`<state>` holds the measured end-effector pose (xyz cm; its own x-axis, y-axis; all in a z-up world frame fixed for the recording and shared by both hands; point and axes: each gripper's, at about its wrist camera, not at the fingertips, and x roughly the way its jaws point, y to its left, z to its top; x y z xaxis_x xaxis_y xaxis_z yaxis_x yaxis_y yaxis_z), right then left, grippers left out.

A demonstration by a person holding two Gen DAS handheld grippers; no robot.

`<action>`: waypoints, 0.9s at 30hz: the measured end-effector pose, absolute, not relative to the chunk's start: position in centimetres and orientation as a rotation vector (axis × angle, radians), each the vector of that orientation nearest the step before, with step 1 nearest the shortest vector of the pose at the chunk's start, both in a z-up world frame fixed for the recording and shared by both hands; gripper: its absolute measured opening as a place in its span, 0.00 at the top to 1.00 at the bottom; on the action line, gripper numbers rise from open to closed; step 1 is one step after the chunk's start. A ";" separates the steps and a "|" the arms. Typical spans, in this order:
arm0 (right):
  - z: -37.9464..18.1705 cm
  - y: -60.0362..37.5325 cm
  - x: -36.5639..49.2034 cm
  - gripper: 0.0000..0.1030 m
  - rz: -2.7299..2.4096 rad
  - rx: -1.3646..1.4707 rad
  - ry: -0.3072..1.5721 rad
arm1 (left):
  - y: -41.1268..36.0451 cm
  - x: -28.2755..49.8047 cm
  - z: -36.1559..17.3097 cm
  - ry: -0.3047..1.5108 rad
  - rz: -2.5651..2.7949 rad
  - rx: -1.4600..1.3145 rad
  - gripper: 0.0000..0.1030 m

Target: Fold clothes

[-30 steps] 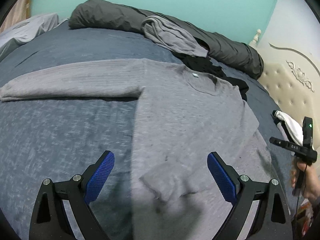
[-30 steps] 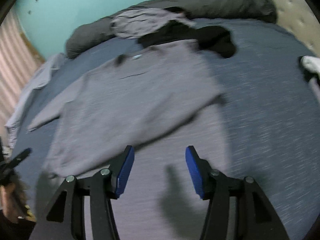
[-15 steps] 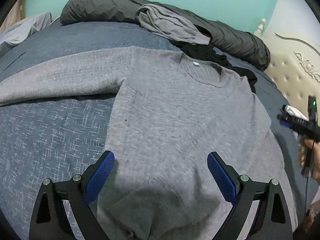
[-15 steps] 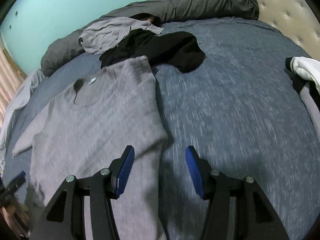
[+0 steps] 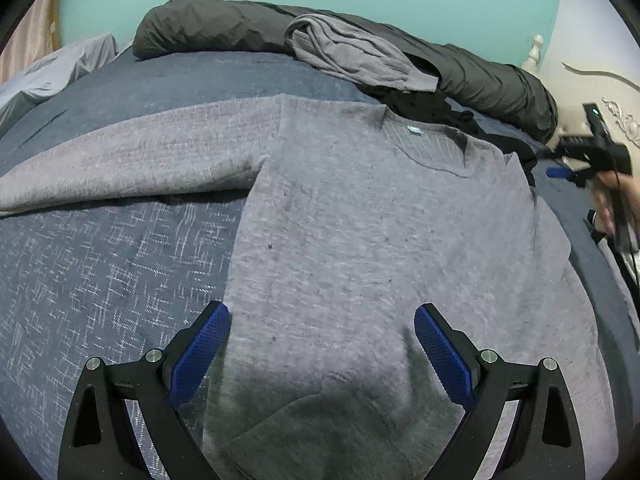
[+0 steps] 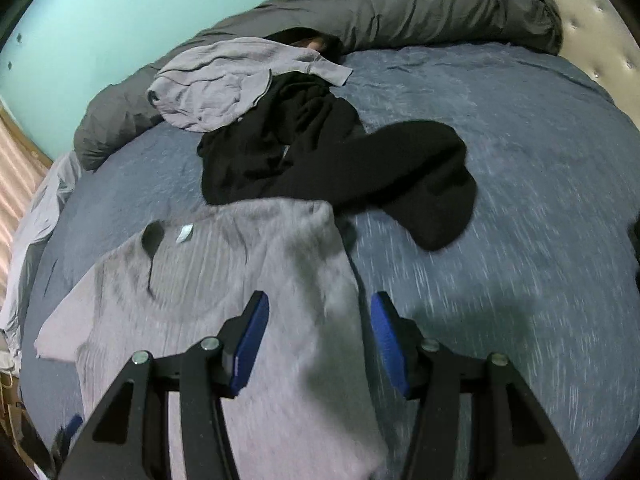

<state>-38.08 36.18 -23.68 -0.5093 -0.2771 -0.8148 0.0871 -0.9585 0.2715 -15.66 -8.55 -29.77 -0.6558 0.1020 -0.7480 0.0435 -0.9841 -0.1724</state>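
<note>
A grey long-sleeved sweater (image 5: 360, 216) lies flat, front up, on the blue bedspread (image 5: 100, 264). Its left sleeve (image 5: 132, 164) stretches out to the left. The other sleeve lies folded over the body near the hem (image 5: 320, 432). My left gripper (image 5: 322, 344) hangs open above the lower part of the sweater, nothing between its blue pads. My right gripper (image 6: 318, 330) stands open over the sweater's shoulder edge (image 6: 312, 248), near the collar (image 6: 160, 240). In the left wrist view the right gripper (image 5: 592, 160) appears at the far right, held by a hand.
A black garment (image 6: 340, 160) and a crumpled grey garment (image 6: 224, 80) lie beyond the sweater's collar. A rolled dark grey duvet (image 6: 420, 4) runs along the turquoise wall. A padded headboard (image 6: 600, 4) stands at the right, and a light grey sheet (image 5: 52, 72) lies far left.
My right gripper has moved forward along the sweater's right side toward its shoulder. My left gripper has shifted right and forward over the sweater's body. Both stayed open.
</note>
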 end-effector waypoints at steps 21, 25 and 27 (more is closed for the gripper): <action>-25.1 32.9 -46.7 0.92 -2.576 1.622 -0.084 | -8.0 -16.0 -31.2 -0.228 2.805 -1.327 0.07; -24.7 31.2 -47.4 0.93 -2.616 1.583 0.099 | -8.1 -15.8 -31.3 -0.234 2.804 -1.330 0.07; -25.3 30.5 -48.0 0.93 -2.630 1.607 0.194 | -8.2 -15.9 -31.4 -0.236 2.801 -1.336 0.07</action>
